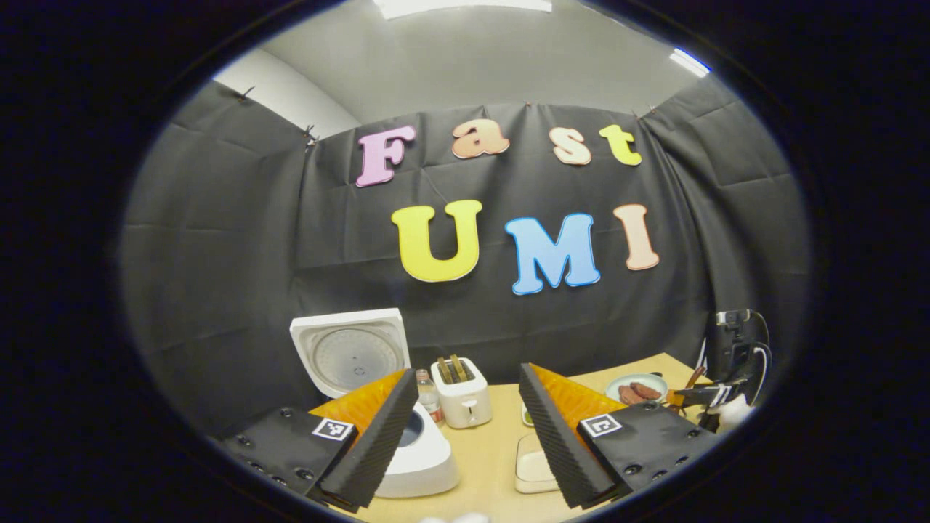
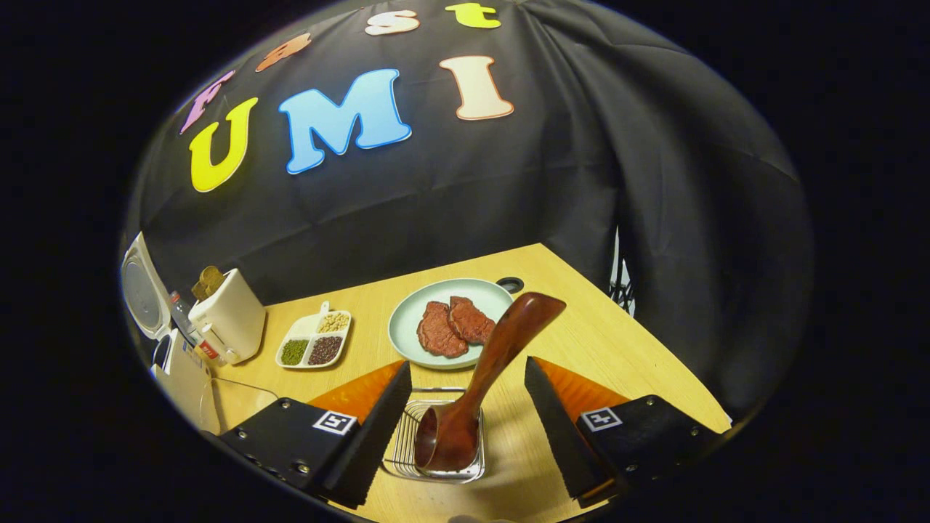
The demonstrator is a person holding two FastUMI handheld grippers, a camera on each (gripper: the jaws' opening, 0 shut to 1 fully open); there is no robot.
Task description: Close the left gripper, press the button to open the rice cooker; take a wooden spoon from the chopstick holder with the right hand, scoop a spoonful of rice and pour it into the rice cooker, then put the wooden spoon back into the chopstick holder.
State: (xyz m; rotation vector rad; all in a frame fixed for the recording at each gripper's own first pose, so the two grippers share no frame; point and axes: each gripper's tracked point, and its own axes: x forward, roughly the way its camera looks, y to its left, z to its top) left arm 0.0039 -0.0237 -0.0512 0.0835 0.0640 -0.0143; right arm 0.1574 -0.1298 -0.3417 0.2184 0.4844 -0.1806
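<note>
So the wooden spoon [image 2: 485, 385] is sitting in the wire chopstick holder [image 2: 407, 436], bowl end down, handle leaning up and away toward the plate. In the right gripper view it's right between the right gripper [image 2: 465, 428] fingers, but the jaws are wide and neither pad touches it, there's clear gap on both sides. The holder sits near the front edge of the tabletop [image 2: 617, 349].

Just behind the spoon handle there's a pale green plate [image 2: 407, 319] with two pieces of reddish meat [image 2: 454, 325] on it, roughly mid-table toward the back edge. Left of that is a little white divided tray [image 2: 314, 339] with green, dark and pale grains in separate compartments. Can't really tell which one is the rice.

The rice cooker [image 1: 414, 454] is over at the left end of the tabletop, and its lid [image 1: 352, 352] is already standing up open; you can see the round inner plate of it in the left gripper view. The left gripper [image 1: 465, 443] hangs over the table beside the cooker, jaws wide, nothing between them. Its left finger overlaps the cooker body in that view, can't tell if it's actually touching.

A white toaster [image 1: 461, 392] stands just right of the cooker near the back edge, with a small bottle [image 1: 429, 392] squeezed between the two. A flat white thing [image 1: 534, 468] lies on the table between the left gripper's fingers.
</note>
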